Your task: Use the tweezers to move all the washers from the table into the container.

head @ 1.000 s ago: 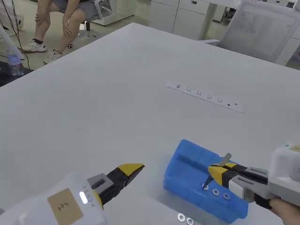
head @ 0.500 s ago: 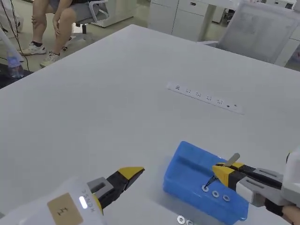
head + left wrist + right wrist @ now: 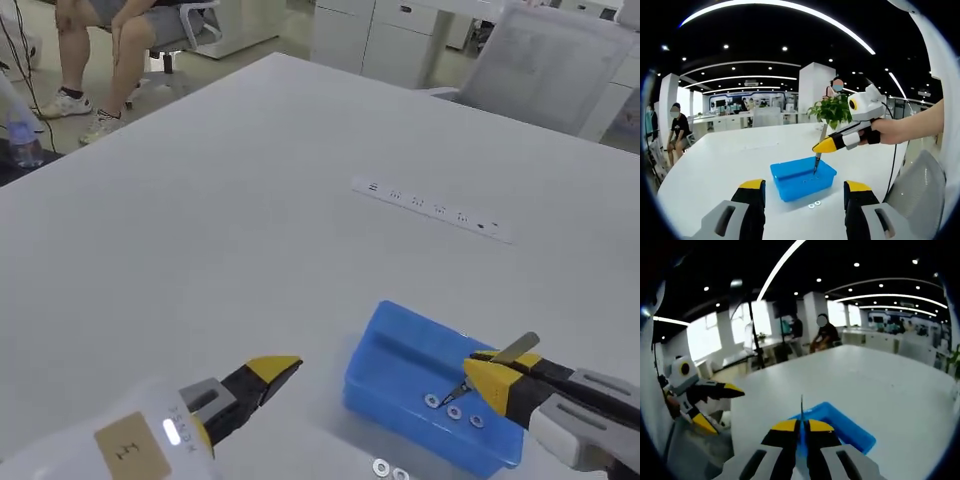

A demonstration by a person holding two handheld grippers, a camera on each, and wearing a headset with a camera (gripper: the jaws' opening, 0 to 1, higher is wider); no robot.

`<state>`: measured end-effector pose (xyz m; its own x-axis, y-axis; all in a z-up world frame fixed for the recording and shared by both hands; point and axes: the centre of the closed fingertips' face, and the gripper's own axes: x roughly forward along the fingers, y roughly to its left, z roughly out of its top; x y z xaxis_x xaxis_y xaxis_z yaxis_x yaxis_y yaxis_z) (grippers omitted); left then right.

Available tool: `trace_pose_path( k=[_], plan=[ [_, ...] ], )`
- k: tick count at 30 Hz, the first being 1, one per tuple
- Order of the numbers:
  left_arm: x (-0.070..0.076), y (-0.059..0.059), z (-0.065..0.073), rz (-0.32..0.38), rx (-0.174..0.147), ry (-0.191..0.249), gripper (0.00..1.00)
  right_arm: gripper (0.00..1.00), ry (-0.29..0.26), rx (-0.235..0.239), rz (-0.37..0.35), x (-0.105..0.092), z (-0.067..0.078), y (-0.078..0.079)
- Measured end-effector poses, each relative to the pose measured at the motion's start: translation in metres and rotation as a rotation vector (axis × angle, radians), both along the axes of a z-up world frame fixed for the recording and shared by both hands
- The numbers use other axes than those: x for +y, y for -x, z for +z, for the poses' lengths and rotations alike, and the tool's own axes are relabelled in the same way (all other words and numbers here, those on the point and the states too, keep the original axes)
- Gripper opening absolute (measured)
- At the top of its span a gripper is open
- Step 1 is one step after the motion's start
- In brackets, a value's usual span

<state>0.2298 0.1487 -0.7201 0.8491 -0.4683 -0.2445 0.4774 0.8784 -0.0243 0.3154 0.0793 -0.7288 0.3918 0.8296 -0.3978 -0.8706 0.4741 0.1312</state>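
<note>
Overall, the white table (image 3: 250, 200) is bearing the whole job, with a power strip (image 3: 435, 208) lying well apart toward its far side. Near the front edge the blue container (image 3: 395, 350) is sitting open-topped.

The left gripper (image 3: 272, 370) is hovering off to the container's side, jaws spread and nothing between them. The right gripper (image 3: 478, 368) is reaching over the container, jaws pressed together on the tweezers (image 3: 817, 156), which are pointing tip-down into it.

Three washers (image 3: 453, 411) are lying on the container floor just beside the tweezer tips; whether the tips are pinching another is too small to tell. Two more washers (image 3: 381, 466) are lying on the table just in front of the container — the task is judged part done.

Risks: the thin tweezers are being held by a pinch alone and could twist in the jaws when pressed against the flat table. A washer nipped only at its edge could flick away — or drop short of the container wall.
</note>
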Motion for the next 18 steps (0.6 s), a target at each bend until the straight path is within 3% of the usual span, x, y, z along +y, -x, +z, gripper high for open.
trace_pose_path(
  k=[7, 18],
  plan=[
    [0.0, 0.0, -0.001, 0.0, 0.0, -0.004, 0.62, 0.03, 0.016, 0.039, 0.037, 0.006, -0.018, 0.018],
    [0.002, 0.001, -0.001, 0.002, 0.001, -0.005, 0.62, 0.03, 0.065, 0.097, 0.07, 0.014, -0.054, 0.027]
  ],
)
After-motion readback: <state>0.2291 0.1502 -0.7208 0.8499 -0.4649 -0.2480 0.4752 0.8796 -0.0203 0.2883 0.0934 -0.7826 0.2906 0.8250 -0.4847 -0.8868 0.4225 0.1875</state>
